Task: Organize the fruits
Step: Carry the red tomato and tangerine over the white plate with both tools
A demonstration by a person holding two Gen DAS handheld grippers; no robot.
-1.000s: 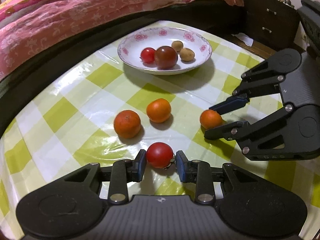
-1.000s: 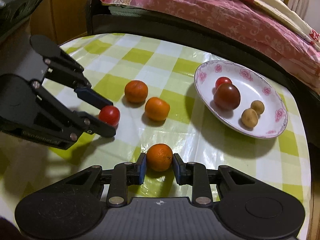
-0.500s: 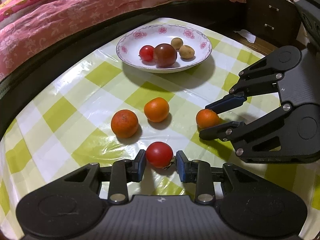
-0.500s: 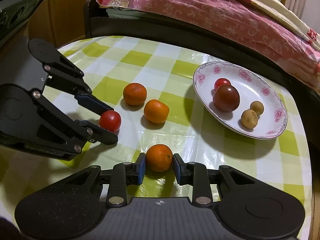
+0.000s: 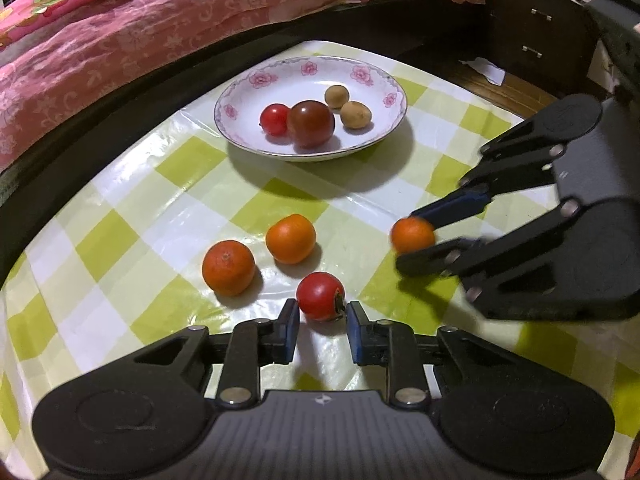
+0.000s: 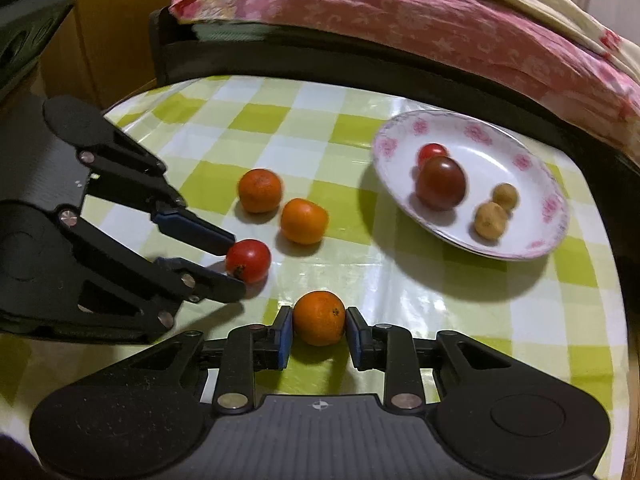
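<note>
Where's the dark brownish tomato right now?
The dark tomato sits in the flowered plate at the far side of the table, touching the small red tomato on its left in the left wrist view, with two small brown fruits on its right.

Both tools clamped and angled down

My left tool (image 5: 321, 309) pinches its catch at the fingertips, my right tool (image 6: 319, 319) squeezes mid-pad, both side by side.

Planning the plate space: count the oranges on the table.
3. One sits between the right claw's pads; two oranges lie loose on the tablecloth, near the red tomato. None seems hidden.
</note>
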